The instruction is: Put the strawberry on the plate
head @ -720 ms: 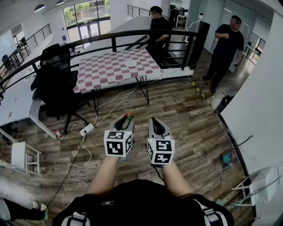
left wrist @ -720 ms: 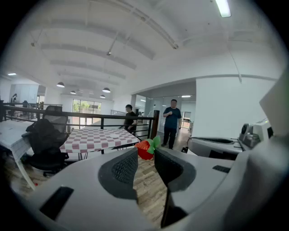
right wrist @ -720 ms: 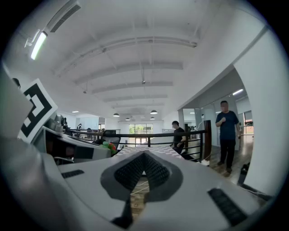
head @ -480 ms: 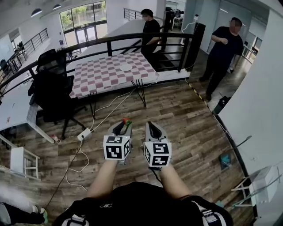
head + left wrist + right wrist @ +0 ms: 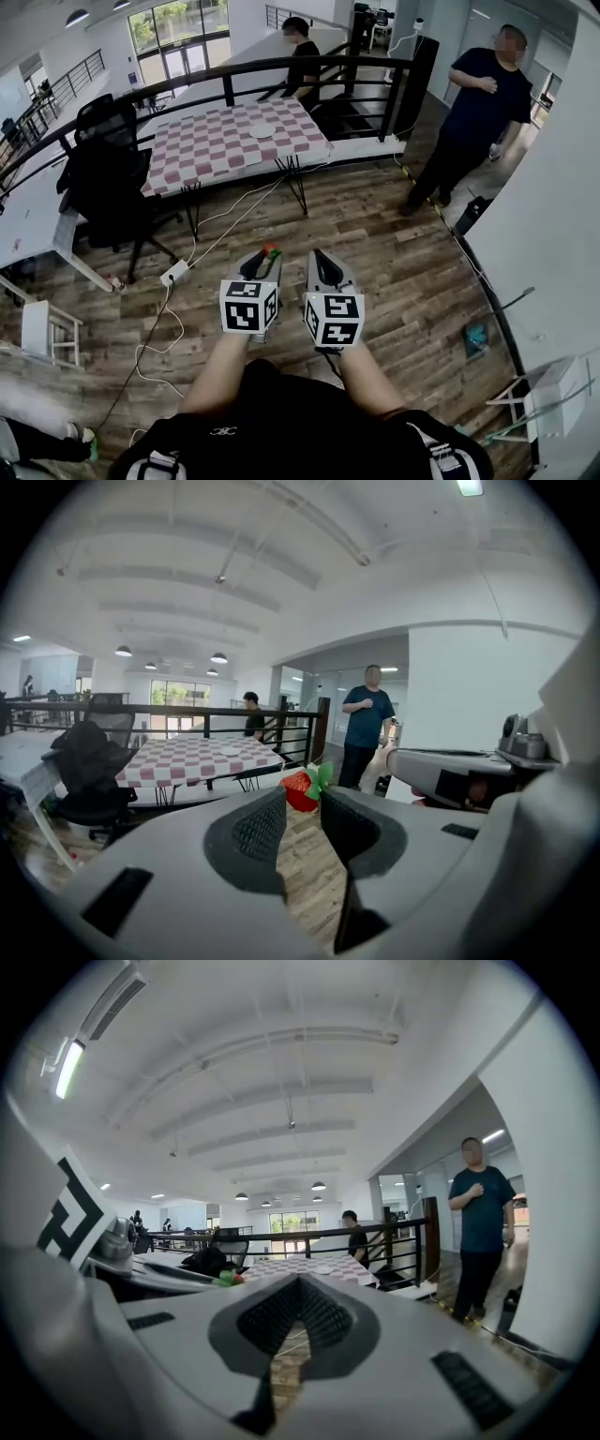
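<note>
Left gripper (image 5: 265, 260) is clamped on the strawberry (image 5: 298, 792) at its jaw tips, above the wooden floor (image 5: 375, 239). Right gripper (image 5: 322, 262) sits just beside it on the right, jaws together, nothing between them. The plate (image 5: 263, 132) lies on the far checkered table (image 5: 206, 155), well apart from both grippers

Left tongs (image 5: 265, 262) grip the strawberry (image 5: 272, 250) — plate (image 5: 263, 132) well apart on checkered table (image 5: 206, 152)
</note>
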Motion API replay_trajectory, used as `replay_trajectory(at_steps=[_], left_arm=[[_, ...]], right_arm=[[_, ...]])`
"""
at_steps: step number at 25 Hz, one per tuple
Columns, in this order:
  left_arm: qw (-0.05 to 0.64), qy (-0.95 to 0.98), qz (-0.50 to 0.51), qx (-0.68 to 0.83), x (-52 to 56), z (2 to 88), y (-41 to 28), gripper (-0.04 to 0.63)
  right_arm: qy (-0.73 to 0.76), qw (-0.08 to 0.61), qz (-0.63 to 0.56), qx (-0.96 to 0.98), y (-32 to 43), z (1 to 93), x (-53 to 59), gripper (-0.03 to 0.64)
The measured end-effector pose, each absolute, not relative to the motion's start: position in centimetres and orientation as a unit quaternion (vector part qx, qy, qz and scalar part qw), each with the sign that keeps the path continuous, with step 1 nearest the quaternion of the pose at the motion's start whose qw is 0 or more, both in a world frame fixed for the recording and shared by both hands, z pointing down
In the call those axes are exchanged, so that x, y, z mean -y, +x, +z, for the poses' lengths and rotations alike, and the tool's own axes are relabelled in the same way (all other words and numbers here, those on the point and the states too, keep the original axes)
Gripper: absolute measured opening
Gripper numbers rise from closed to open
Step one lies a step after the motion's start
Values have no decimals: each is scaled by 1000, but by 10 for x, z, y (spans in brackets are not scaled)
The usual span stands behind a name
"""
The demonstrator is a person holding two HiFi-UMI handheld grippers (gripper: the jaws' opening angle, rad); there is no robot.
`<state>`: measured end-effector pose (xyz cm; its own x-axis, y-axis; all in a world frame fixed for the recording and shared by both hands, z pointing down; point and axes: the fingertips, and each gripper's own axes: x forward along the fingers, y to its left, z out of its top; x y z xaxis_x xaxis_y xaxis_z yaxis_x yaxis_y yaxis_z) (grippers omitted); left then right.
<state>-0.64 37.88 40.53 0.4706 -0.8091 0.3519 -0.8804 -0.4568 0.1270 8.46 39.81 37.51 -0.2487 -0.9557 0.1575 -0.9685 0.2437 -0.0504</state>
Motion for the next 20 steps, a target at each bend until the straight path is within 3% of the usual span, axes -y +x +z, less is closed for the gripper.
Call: replay_trajectory(at_steps=[6, 20], left_arm=[[122, 833, 143, 521, -352, 412, -10, 118], [151, 836, 121, 513, -207, 430, -35, 118]], right_arm=[[607, 40, 82, 790, 89, 383, -375, 11], [604, 55, 79, 791, 63, 394, -232, 11]])
